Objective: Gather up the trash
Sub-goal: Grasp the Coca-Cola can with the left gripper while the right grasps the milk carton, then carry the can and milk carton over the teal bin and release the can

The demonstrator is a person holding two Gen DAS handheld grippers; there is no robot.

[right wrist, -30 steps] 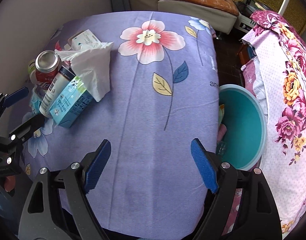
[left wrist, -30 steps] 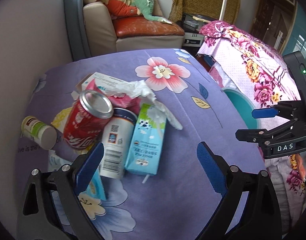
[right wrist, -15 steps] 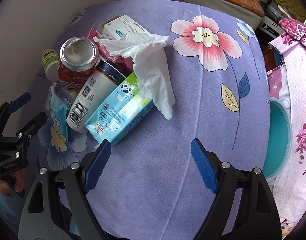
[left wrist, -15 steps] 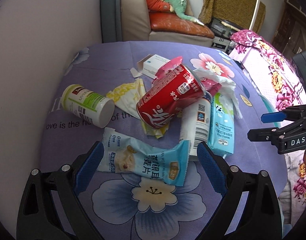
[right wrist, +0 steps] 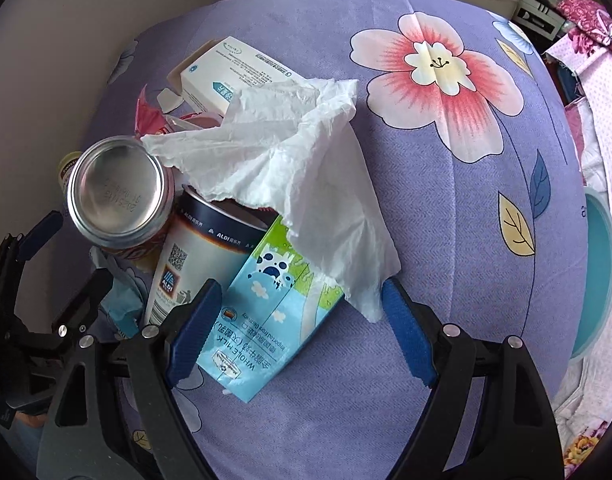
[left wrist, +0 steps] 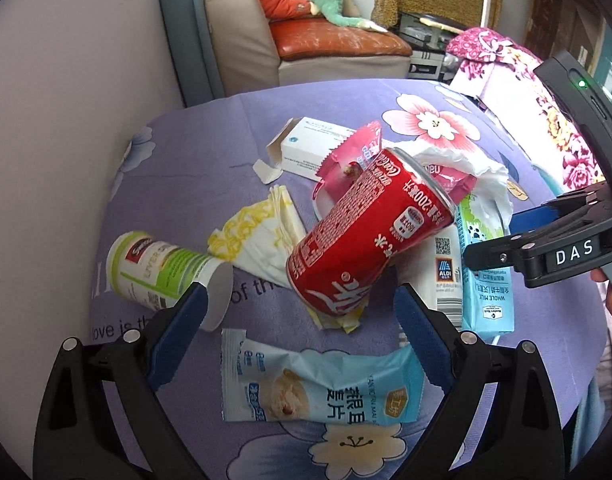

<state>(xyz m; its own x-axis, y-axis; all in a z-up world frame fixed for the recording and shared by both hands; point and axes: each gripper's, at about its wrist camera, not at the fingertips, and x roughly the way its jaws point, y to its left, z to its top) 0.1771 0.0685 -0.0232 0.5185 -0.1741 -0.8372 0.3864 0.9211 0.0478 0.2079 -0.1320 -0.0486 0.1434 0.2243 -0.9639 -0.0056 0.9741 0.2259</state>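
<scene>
Right gripper (right wrist: 296,316), jaws wide and empty, straddles the milk carton (right wrist: 266,312); carton's long axis runs diagonally between them. Left gripper (left wrist: 300,320) equally wide.

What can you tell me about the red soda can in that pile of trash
The red soda can is metal, printed with white lettering and fine text. It lies tilted on the heap, one end resting on a yellowish wrapper, the raised end leaning over the white ALDI cup. The right wrist view shows a bare silver end stamped with a date code. It looks undented. A white tissue touches its rim. Neither claw touches it.
</scene>
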